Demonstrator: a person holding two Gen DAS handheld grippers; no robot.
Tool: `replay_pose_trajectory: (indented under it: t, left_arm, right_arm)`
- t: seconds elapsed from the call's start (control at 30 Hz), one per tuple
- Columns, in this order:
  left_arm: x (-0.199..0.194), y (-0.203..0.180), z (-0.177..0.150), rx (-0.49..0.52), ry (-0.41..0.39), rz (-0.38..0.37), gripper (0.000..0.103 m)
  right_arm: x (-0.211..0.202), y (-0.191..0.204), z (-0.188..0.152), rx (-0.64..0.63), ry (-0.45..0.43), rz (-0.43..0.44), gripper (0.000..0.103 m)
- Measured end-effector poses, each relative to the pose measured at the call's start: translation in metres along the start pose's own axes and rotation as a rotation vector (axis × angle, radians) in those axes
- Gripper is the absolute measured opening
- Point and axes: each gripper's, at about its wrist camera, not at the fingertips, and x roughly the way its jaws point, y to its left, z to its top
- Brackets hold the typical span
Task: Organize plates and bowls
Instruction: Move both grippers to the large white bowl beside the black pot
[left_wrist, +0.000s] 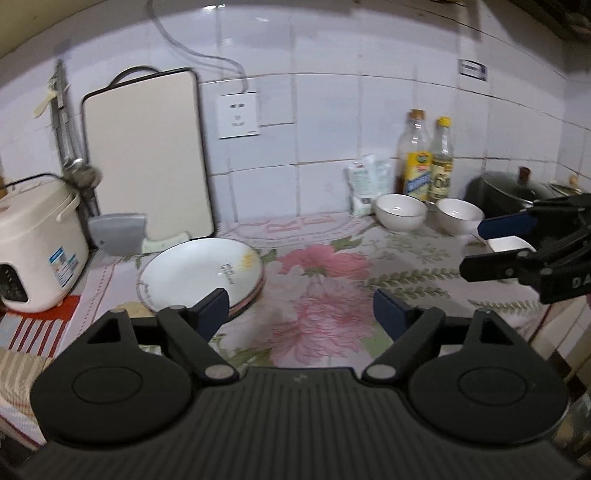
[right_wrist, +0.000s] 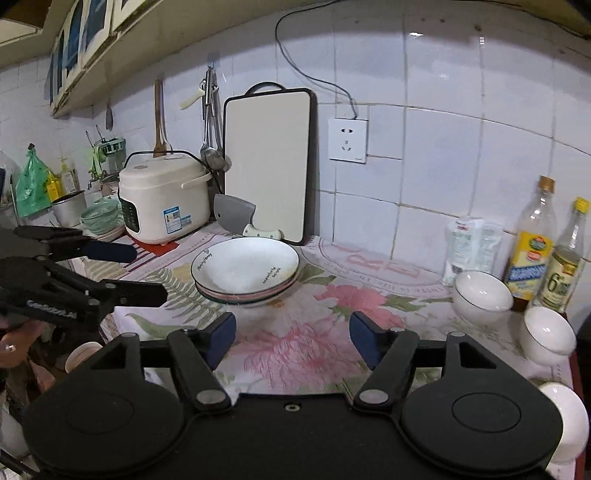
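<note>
A stack of shallow white plates with pink ones underneath sits on the flowered cloth, in front of the cleaver. Two white bowls stand by the bottles at the back right. A third bowl stands close beside my right gripper. My left gripper hangs open above the cloth, just right of the plates' near edge, with nothing between its fingers. My right gripper is open too, on the near side of the plates and apart from them. It holds nothing.
A rice cooker stands left of the plates. Behind them a cutting board and a cleaver lean on the tiled wall. Bottles, a white bag and a dark pot fill the back right. A hand shows lower left.
</note>
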Motion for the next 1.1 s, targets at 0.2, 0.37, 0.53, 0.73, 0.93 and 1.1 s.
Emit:
replay_pose_trajectory:
  t: [0.2,0.37,0.53,0.73,0.93,1.1]
  left_arm:
    - [0.002,-0.034,-0.001,0.040,-0.017,-0.069,0.094]
    - [0.010,-0.063,-0.004,0.043,-0.018,-0.139,0.096]
    - [0.030,-0.093,-0.008,0.043,0.004,-0.205,0.097]
    - [0.064,-0.133,-0.013,0.057,0.018,-0.262,0.097]
    - [0.107,-0.159,-0.028,-0.013,0.009,-0.332,0.097]
    - [0.145,-0.181,-0.035,-0.083,0.034,-0.387,0.096]
  right_arm:
    - [-0.033,-0.018,-0.028,0.019,-0.027,-0.008,0.074]
    - [-0.052,-0.034,-0.056,0.042,-0.043,-0.055,0.087]
    - [-0.065,-0.052,-0.082,0.064,-0.058,-0.098,0.088]
    - [-0.065,-0.079,-0.114,0.068,-0.063,-0.183,0.090]
    - [-0.060,-0.103,-0.141,0.063,-0.050,-0.273,0.091]
    - [-0.050,-0.128,-0.161,0.097,-0.037,-0.319,0.092]
